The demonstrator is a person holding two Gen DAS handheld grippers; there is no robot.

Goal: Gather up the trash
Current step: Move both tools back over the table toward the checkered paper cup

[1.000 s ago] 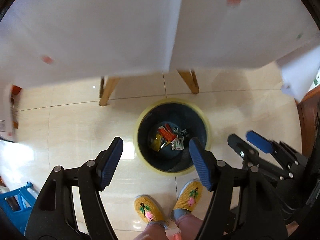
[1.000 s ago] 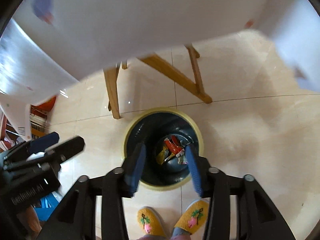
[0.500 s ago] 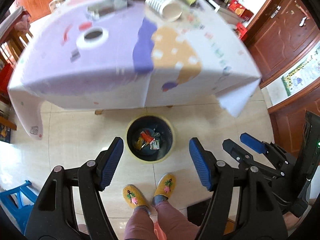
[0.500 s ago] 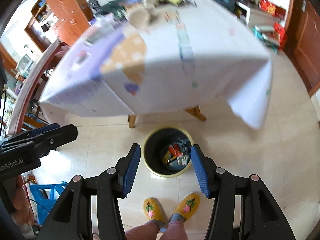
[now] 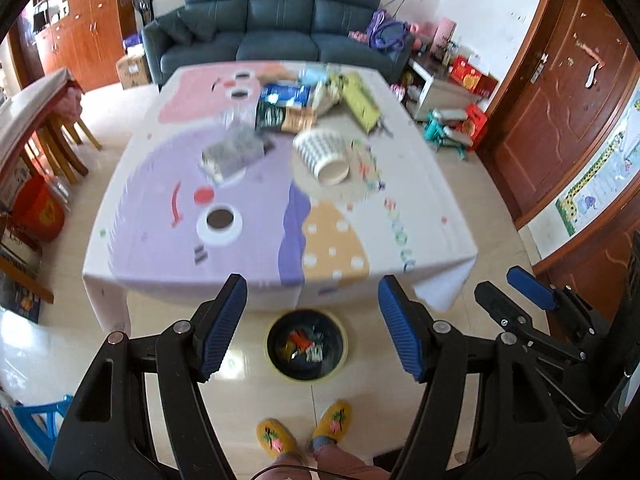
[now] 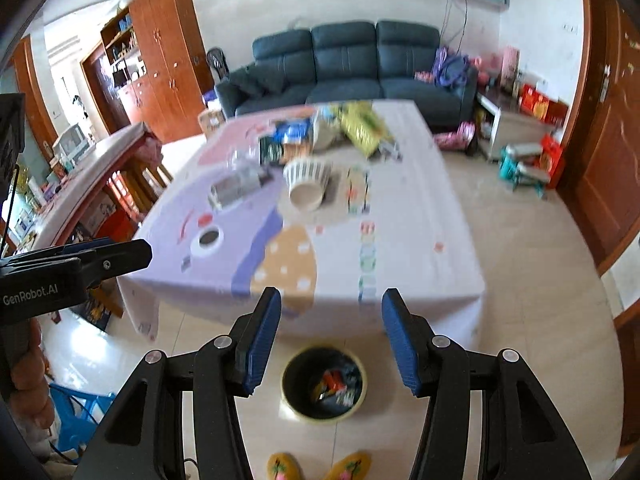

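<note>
Two claws hang over the floor before the table (image 5: 420, 240), both gaping with nothing between their pads. On the table's cloth, left to right: a silvery packet (image 5: 234, 152), one tipped cup (image 5: 326, 154), and a blurred heap of perhaps four wrappers (image 5: 316, 100). Left claw (image 5: 312, 330) and right claw (image 6: 328, 340) frame one bin (image 5: 306, 346) below, with trash in it.
</note>
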